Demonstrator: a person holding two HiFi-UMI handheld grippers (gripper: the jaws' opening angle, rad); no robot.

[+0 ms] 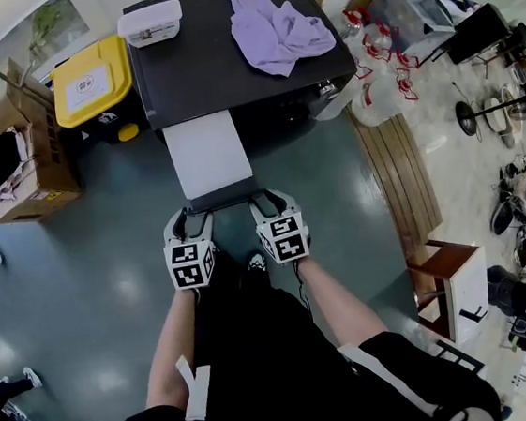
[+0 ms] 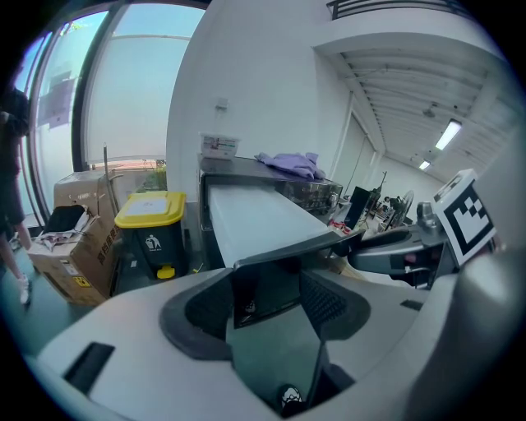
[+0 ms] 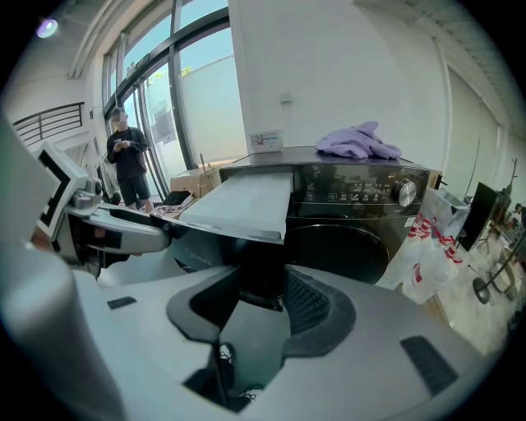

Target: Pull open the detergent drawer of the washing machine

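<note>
The black washing machine (image 1: 228, 67) has its detergent drawer (image 1: 208, 154) drawn far out toward me, pale grey on top with a dark front panel (image 1: 229, 199). My left gripper (image 1: 191, 215) grips the panel's left end, and my right gripper (image 1: 270, 201) grips its right end. In the left gripper view the dark panel (image 2: 265, 288) fills the gap between the pads of the left gripper (image 2: 267, 294). The right gripper view has the panel's edge (image 3: 261, 275) caught between the pads of the right gripper (image 3: 259, 289), with the drawer (image 3: 246, 201) stretching back to the machine (image 3: 353, 214).
A purple cloth (image 1: 275, 29) and a white box (image 1: 149, 22) lie on the machine. To the left stand a yellow-lidded bin (image 1: 90, 83) and cardboard boxes (image 1: 14, 139). On the right are plastic bags (image 1: 384, 73) and a wooden bench (image 1: 394, 180). A person (image 3: 127, 156) stands by the windows.
</note>
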